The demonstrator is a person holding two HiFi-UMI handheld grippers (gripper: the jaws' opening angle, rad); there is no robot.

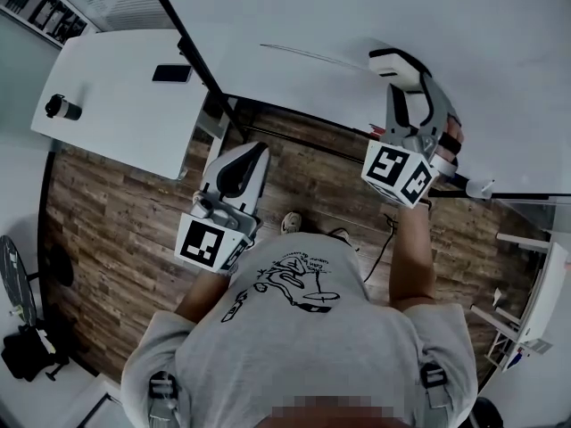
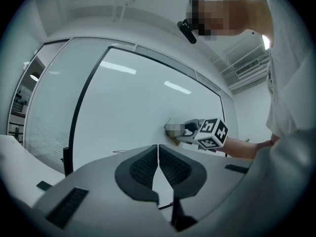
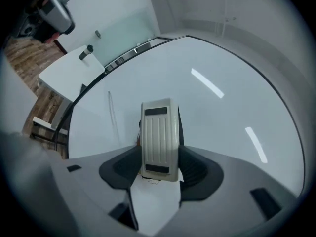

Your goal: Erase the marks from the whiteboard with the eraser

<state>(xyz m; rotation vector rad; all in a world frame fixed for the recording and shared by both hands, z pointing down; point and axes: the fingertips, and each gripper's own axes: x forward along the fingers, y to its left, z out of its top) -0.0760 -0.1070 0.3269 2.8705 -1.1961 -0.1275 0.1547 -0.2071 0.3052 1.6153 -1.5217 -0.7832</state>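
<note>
The right claw (image 3: 159, 161) is clamped on the cream eraser (image 3: 159, 130), one jaw on each long side, and holds it up flat to the whiteboard (image 1: 500, 69). A thin dark line (image 1: 303, 54) runs across the board just left of the eraser, and small scribbles (image 3: 148, 177) peek out below its near end. The left claw (image 2: 158, 164) is closed on nothing, jaws together, held lower down, off the board. A white surface (image 1: 116, 105) on the left carries a phone (image 1: 171, 73).
</note>
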